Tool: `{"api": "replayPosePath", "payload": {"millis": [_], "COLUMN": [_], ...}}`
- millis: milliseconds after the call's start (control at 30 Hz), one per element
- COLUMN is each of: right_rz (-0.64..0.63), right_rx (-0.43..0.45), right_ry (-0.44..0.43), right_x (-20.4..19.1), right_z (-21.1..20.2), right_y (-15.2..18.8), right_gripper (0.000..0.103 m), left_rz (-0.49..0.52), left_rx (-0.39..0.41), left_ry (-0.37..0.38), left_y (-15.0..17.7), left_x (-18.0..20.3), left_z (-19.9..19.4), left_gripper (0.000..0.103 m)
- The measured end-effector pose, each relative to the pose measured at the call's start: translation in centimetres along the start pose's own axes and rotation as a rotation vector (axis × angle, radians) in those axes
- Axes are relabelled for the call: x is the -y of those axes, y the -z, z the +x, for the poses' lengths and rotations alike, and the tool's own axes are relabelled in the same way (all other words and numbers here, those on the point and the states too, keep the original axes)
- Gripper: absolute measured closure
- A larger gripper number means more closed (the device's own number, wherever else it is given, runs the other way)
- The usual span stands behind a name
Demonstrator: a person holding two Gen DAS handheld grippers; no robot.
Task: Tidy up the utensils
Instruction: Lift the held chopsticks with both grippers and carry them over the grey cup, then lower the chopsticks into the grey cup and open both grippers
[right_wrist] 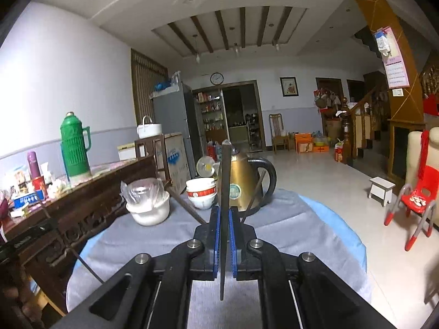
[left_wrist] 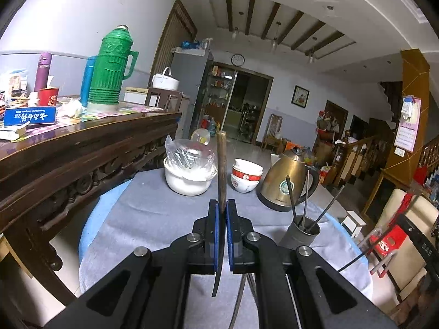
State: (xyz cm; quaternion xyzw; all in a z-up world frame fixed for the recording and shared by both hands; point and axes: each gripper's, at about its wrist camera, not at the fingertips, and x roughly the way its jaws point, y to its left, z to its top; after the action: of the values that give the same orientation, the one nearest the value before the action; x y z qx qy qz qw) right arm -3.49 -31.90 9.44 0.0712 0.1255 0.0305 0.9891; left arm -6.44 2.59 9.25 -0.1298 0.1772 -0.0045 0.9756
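Observation:
My left gripper is shut on a brown-handled utensil that stands upright between the blue pads, its dark curved lower end hanging below them. A grey utensil cup with several dark chopsticks stands to its right on the grey cloth. My right gripper is shut on a flat grey metal utensil held upright. Behind it slant dark sticks, the cup itself hidden. The right gripper's dark body shows at the left wrist view's right edge.
On the round cloth-covered table stand a white pot with a plastic bag, stacked red-and-white bowls and a brass kettle. A carved wooden table with a green thermos is at the left. A red child's chair is at the right.

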Motion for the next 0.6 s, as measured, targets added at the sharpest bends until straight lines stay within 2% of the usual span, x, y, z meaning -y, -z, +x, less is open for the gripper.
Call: {"api": "replayPosePath", "payload": {"millis": [233,367,600], "right_rz": [0.025,0.056,0.133], "right_rx": [-0.016,-0.033,-0.061], "right_ry": [-0.012,-0.028,-0.057], "right_x": [0.5,1.1,2.7], "right_z": [0.3,0.7,1.7], "right_y": [-0.2,-0.2,-0.5], "right_gripper": [0.096,0.096,0.096], "left_rz": [0.009,-0.014,-0.037], "left_rx": [-0.068,-0.103,-0.132], "left_ry": [-0.02,-0.007,-0.007], "left_y": [-0.8,-1.0,-1.4], "left_x": [1.1,1.0,0.6], "left_z": [1.9,2.5,3.5], "left_gripper": [0.098,0.098,0.098]}}
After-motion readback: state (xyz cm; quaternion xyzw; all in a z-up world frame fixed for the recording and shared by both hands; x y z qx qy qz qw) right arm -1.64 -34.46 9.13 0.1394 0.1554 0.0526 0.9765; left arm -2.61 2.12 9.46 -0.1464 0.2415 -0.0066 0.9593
